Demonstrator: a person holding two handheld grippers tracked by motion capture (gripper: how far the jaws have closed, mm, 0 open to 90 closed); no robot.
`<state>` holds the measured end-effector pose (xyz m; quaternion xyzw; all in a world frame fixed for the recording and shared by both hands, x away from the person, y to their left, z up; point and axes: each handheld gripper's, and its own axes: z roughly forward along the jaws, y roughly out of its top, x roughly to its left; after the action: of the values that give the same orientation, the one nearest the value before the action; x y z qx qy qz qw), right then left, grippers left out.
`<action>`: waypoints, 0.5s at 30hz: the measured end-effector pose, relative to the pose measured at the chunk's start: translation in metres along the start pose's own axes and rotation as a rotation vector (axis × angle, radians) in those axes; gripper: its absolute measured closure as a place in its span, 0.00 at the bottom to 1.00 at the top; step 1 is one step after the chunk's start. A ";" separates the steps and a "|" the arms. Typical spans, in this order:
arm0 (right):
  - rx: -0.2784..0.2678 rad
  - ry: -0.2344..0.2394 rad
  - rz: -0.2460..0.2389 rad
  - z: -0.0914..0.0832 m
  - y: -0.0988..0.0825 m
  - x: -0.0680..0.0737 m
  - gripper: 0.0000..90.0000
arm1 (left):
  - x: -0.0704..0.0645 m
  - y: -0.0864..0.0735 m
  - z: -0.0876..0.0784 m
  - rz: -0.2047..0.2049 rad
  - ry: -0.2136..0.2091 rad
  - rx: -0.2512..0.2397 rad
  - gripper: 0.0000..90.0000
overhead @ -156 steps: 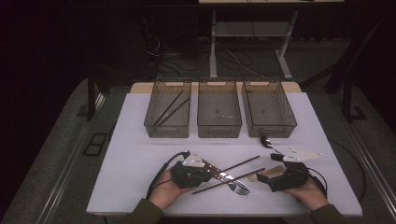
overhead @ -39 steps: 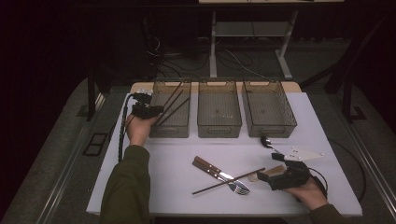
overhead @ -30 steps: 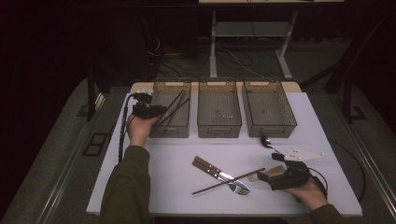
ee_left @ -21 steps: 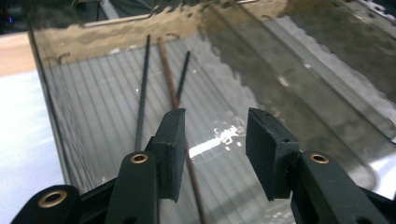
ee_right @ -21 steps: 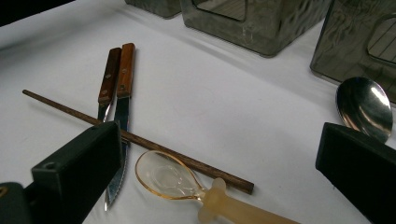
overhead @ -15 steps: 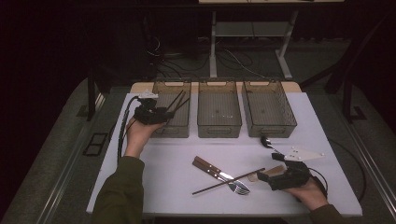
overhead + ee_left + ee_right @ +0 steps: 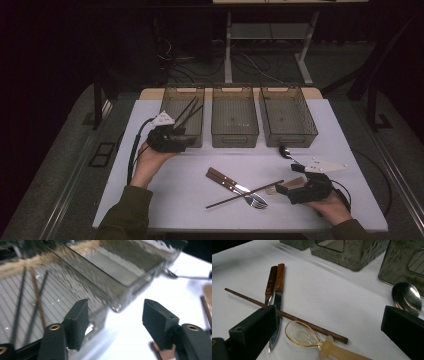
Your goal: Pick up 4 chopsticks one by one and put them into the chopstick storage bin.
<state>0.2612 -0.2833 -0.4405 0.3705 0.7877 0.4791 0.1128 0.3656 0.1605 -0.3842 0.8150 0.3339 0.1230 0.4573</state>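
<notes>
Smoked clear-plastic bins, 3 in a row at far side of white desk (image 7: 150,200); no brand, label or writing legible on anything. Left bin (image 7: 183,114) holds dark chopsticks (image 7: 186,110), seen thru left claw view as thin rods (image 7: 37,297) lying on ribbed floor, one brownish.

Left claw (image 7: 186,141) at near-left corner of left bin, hand (image 7: 150,160) under it, forearm in olive sleeve coming up from bottom edge, cable trailing off to its left side. Jaws apart, just been opening, nothing between pads; bin corner sits ahead of the gap.

Right claw (image 7: 282,189) low on desk at near right, hand (image 7: 332,207) behind it, pointing left. Jaws wide apart, empty.

Ahead of right claw: one wood chopstick (image 7: 287,315) lying across a wood-handled knife (image 7: 277,297) and fork (image 7: 270,285), amber plastic spoon (image 7: 312,340) touching chopstick's near side. Steel spoon (image 7: 406,297) just beside right bin (image 7: 287,115). Middle bin (image 7: 234,115): can't tell if anything's in it.
</notes>
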 end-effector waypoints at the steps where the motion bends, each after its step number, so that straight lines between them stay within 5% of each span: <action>1: 0.000 0.000 -0.003 0.000 0.000 0.000 0.00 | -0.002 -0.002 0.000 0.002 -0.005 0.003 0.38; 15: -0.001 0.004 -0.013 -0.002 0.000 0.003 0.00 | -0.033 -0.022 -0.004 0.081 -0.060 0.027 0.27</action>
<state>0.2579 -0.2824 -0.4391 0.3643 0.7900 0.4796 0.1148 0.3297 0.1493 -0.3967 0.8373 0.2882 0.1124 0.4507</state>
